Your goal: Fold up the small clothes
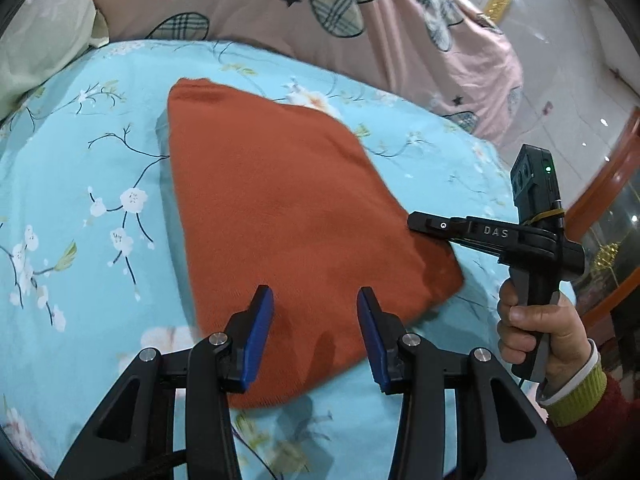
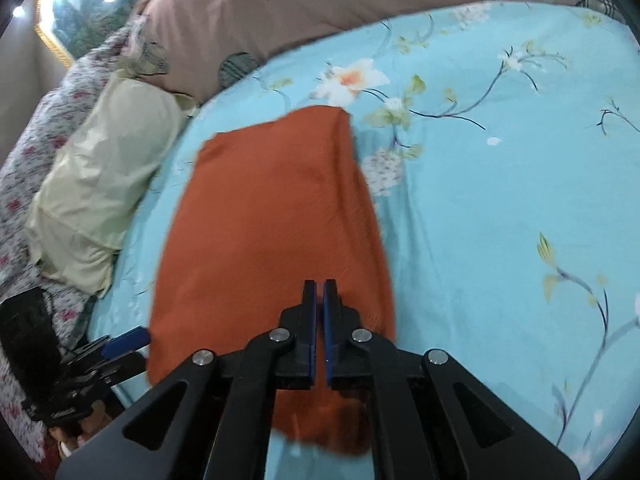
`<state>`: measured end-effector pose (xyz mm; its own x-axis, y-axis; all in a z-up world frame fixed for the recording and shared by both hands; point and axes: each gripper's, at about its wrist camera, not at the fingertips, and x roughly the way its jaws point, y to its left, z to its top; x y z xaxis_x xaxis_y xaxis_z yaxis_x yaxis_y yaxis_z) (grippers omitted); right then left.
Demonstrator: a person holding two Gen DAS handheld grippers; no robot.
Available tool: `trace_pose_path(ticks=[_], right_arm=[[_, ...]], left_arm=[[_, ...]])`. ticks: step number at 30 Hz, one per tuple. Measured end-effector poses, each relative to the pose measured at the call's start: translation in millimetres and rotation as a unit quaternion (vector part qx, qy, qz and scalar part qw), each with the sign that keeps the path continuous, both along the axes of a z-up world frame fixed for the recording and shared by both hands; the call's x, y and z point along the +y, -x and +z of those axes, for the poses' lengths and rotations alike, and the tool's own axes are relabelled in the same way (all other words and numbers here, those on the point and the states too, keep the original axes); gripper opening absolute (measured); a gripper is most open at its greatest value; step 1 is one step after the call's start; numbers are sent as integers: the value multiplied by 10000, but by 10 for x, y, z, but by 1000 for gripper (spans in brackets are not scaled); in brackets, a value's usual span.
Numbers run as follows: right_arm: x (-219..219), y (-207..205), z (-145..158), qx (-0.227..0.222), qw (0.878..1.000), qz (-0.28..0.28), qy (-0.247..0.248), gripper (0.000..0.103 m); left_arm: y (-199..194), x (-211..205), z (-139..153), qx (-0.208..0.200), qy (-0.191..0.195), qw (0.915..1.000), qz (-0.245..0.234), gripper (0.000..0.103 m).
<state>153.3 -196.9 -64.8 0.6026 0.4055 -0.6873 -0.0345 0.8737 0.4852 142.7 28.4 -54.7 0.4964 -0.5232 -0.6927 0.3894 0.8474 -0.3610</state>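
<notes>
A folded rust-orange cloth (image 1: 280, 208) (image 2: 272, 220) lies flat on the light blue flowered bed sheet (image 1: 80, 160) (image 2: 480, 200). My left gripper (image 1: 316, 292) hovers over the cloth's near edge, open, with nothing between its blue pads (image 1: 260, 332). My right gripper (image 2: 320, 282) is shut, its blue pads together and nothing pinched, above the cloth's near end. In the left wrist view a hand (image 1: 536, 328) holds the right gripper (image 1: 416, 222), whose tip sits at the cloth's right edge. The left gripper (image 2: 132, 338) shows at the cloth's lower left in the right wrist view.
A pink quilt with plaid hearts and stars (image 1: 280, 8) (image 2: 320, 8) is bunched along the far side of the bed. A pale yellow pillow (image 2: 100, 168) (image 1: 40, 40) lies beside the cloth. A wooden bed rim (image 1: 608, 184) curves at the right.
</notes>
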Motion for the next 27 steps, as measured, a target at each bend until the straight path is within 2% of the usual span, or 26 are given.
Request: trace_pose_path(ticks=[2, 3, 5, 6, 16, 21, 24, 27], right_arm=[[63, 66, -101, 138, 9996, 101, 215, 4], [74, 79, -188, 258, 9988, 96, 397, 4], [12, 103, -351, 321, 9991, 49, 279, 0], [-28, 113, -367, 299, 9994, 6, 156, 0], [-56, 397, -109, 215, 9994, -111, 239, 3], [-72, 624, -2, 146, 9995, -118, 266, 4], [-21, 774, 67, 102, 9993, -62, 342, 4], [52, 922, 117, 72, 9988, -8, 491, 5]], left_arm=[[63, -9, -53, 78, -15, 9999, -98, 44], [77, -29, -150, 190, -162, 9996, -101, 44], [52, -55, -299, 361, -353, 9987, -35, 40], [42, -37, -361, 413, -312, 9987, 6, 39], [163, 80, -256, 512, -151, 9983, 248, 42], [321, 79, -211, 470, -305, 9979, 333, 44], [435, 121, -161, 460, -384, 9970, 487, 53], [518, 196, -128, 475, -493, 9949, 740, 69]])
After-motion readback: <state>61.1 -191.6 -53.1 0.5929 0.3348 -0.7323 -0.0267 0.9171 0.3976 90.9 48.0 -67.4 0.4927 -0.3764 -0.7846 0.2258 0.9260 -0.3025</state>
